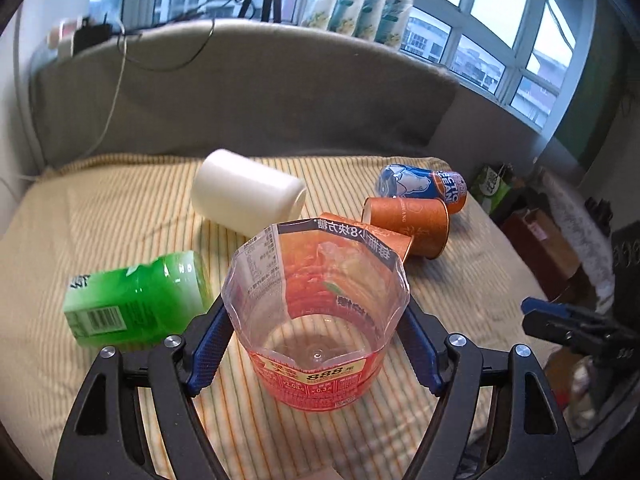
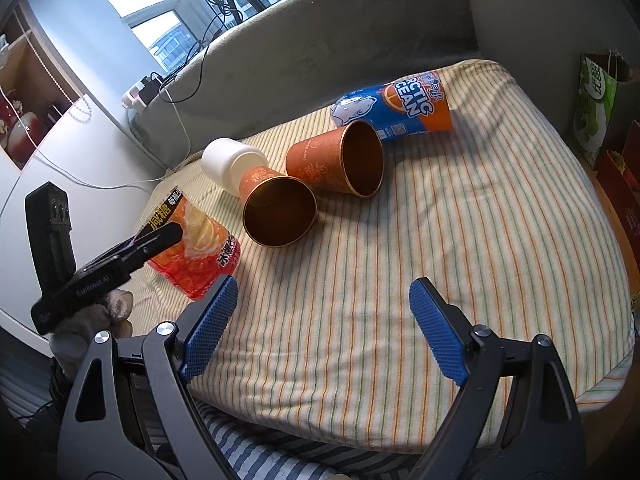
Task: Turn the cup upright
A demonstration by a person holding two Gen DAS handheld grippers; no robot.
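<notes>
Cup (image 1: pixel 316 316) between left gripper (image 1: pixel 316 344) pads, held, mouth up | right gripper (image 2: pixel 324 328) wide open, empty, well apart

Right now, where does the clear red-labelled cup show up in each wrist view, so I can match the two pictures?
Left wrist: the clear red-labelled cup sits bottom centre, mouth toward the camera, between the left gripper fingers.
Right wrist: the same cup is at the left edge, with the left gripper on it.
Shared landmark: the white cup lying on the striped cloth.
</notes>
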